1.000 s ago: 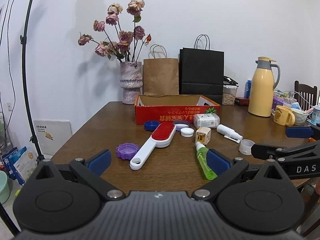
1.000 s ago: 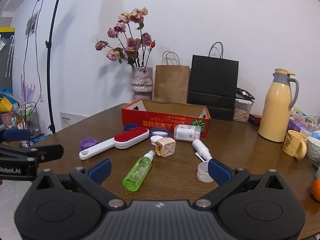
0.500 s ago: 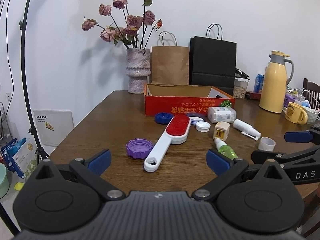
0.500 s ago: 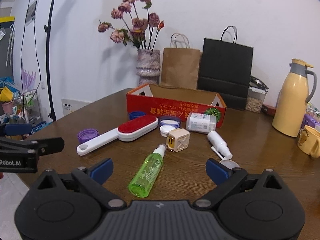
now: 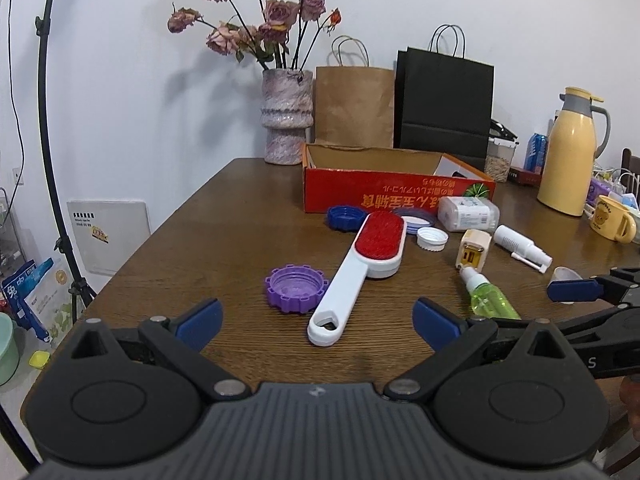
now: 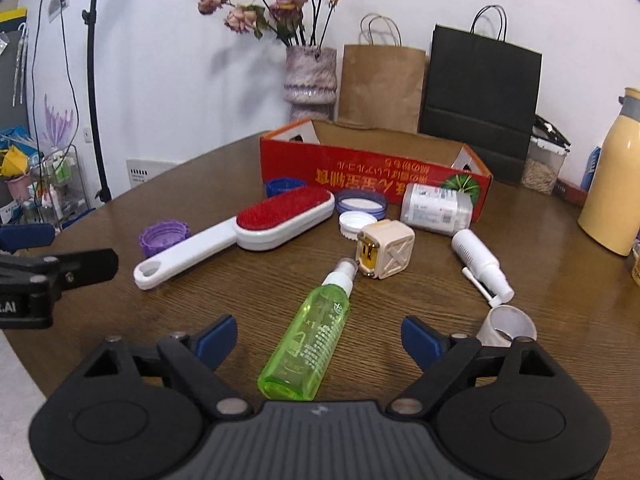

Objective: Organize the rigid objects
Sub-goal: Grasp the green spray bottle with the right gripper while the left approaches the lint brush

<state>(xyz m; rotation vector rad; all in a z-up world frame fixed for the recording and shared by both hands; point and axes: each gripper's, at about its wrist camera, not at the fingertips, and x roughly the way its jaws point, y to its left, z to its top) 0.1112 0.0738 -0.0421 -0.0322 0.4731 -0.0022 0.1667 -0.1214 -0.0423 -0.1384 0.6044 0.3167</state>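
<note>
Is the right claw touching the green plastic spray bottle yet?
Apart. The right wrist view shows the green plastic spray bottle lying between the closing right claw, wood visible beside both pads.

Two hand-held tools reach forward side by side, both tilted downward toward the tabletop (image 5: 240,216). The left tool (image 5: 317,320) has its blue-padded fingers spread wide apart with nothing pressed between them. The right tool (image 6: 319,336) has just been narrowing its jaws, yet its blue pads (image 6: 216,338) stand clear on either side of the green bottle (image 6: 310,340) lying between them, not touching it; each tool's tip shows at the edge of the other's view.
</note>
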